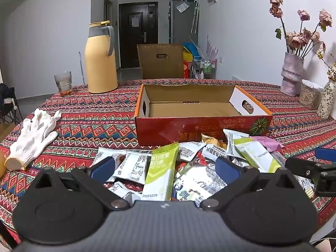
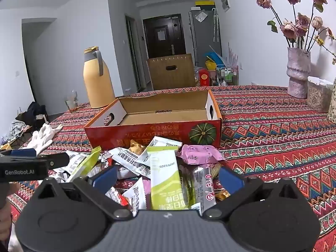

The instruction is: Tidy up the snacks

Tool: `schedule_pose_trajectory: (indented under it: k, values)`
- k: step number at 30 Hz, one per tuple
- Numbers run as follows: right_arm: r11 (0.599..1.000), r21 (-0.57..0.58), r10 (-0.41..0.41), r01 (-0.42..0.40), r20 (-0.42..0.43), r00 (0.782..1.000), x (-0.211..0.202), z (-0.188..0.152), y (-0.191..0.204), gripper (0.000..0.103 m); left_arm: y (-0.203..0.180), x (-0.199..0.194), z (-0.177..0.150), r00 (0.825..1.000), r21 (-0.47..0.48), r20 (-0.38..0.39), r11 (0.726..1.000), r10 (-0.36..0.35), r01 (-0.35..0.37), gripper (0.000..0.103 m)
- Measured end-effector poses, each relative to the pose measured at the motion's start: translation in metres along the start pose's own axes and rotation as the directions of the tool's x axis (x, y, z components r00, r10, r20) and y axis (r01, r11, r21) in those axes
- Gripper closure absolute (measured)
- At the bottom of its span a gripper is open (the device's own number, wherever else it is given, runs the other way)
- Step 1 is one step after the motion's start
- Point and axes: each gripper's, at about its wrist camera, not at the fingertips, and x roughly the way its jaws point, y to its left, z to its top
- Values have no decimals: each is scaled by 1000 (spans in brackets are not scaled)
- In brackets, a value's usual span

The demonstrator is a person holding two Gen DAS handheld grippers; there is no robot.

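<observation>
While both tools gape, snacks [image 1: 159, 168] crowd the box's [image 1: 201, 126] near wall.

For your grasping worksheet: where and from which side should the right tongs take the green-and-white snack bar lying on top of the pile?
Probably across the middle of the green-and-white snack bar, from above. It lies flat on top, lengthwise between the open right tongs, so its narrow width fits between them.
</observation>
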Motion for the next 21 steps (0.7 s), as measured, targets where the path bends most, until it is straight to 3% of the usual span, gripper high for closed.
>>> schedule_pose_trajectory:
  k: [21]
  values:
    - [1000, -17, -15, 15, -12, 1000, 2, -1, 2, 0, -1, 1, -2, 1000, -9, -18, 1000, -16, 16, 0]
